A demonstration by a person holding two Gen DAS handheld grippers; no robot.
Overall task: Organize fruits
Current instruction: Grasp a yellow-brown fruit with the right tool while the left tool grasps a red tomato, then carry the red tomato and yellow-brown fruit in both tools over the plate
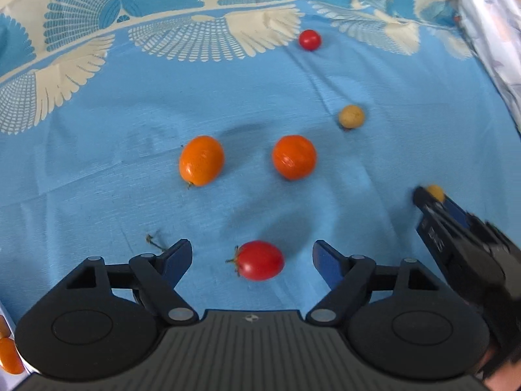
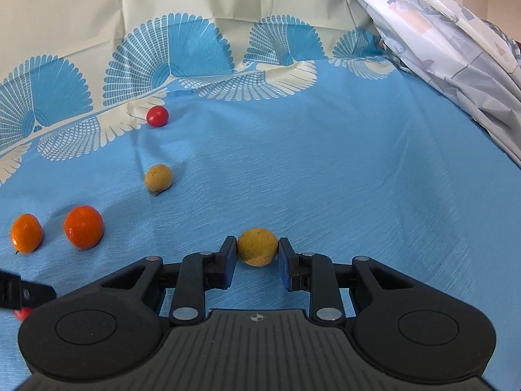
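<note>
One red tomato lies lengthwise between spread left claw, stem leftward; right claw pinching tan fruit.

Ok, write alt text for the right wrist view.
The right tool is shut on a tan round fruit on a blue cloth. To the left lie two orange fruits, another tan fruit and a red tomato.

cloth: sky blue, with a cream border of blue fan and feather shapes
oval tomato: red, green stalk
round tomato: red
two citrus fruits: bright orange, glossy
far ball fruit: dull tan-yellow
near ball fruit: mustard yellow, speckled
fingers: black, with blue pads
sheet: white, with grey lines and pale printed figures
</note>
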